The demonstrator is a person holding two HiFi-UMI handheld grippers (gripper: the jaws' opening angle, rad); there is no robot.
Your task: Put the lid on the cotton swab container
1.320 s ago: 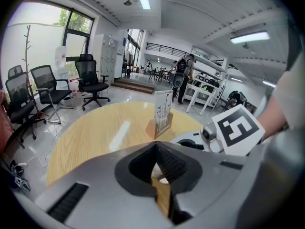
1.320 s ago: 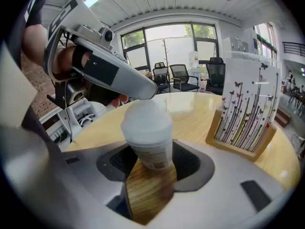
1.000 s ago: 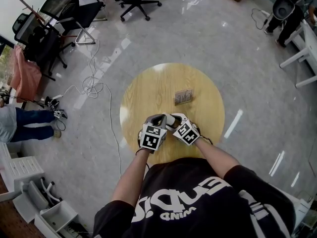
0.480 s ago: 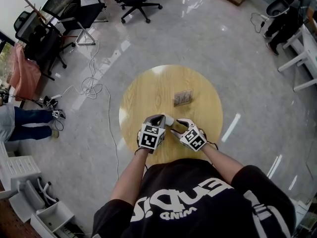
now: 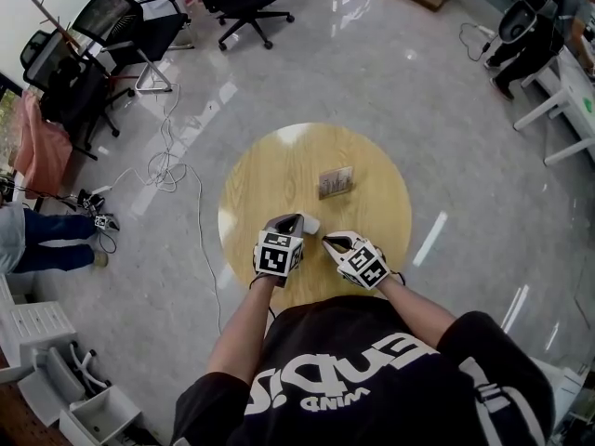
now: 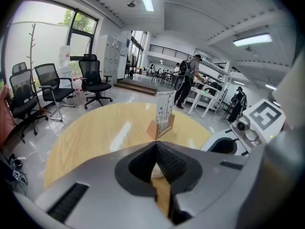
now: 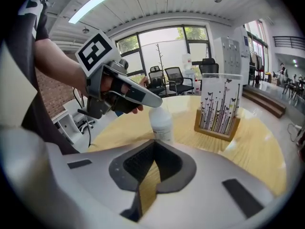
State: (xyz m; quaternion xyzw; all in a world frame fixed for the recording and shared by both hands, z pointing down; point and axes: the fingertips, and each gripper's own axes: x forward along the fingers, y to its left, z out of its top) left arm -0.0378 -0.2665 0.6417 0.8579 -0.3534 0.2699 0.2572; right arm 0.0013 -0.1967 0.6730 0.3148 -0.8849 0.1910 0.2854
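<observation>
A small white cotton swab container (image 7: 161,122) stands on the round wooden table (image 5: 279,170), its rounded white top partly under a finger of my left gripper (image 7: 143,95). My left gripper (image 5: 299,221) is shut on it; a bit of white container (image 6: 156,172) shows between its pads (image 6: 167,163). My right gripper (image 5: 327,241) hovers a little to the right of the container and apart from it. Its jaws have just been closing and now stand shut with nothing between them (image 7: 155,149).
A wooden stand holding a printed card (image 5: 336,182) sits past the container near the table's middle. Office chairs (image 5: 139,26) and loose cables (image 5: 167,165) are on the floor at the far left, where a person's legs (image 5: 46,240) also show.
My right gripper has drawn back from the left gripper and the container, toward the right and the near table edge. Its jaws, open before, are now shut. The left gripper has stayed put.
</observation>
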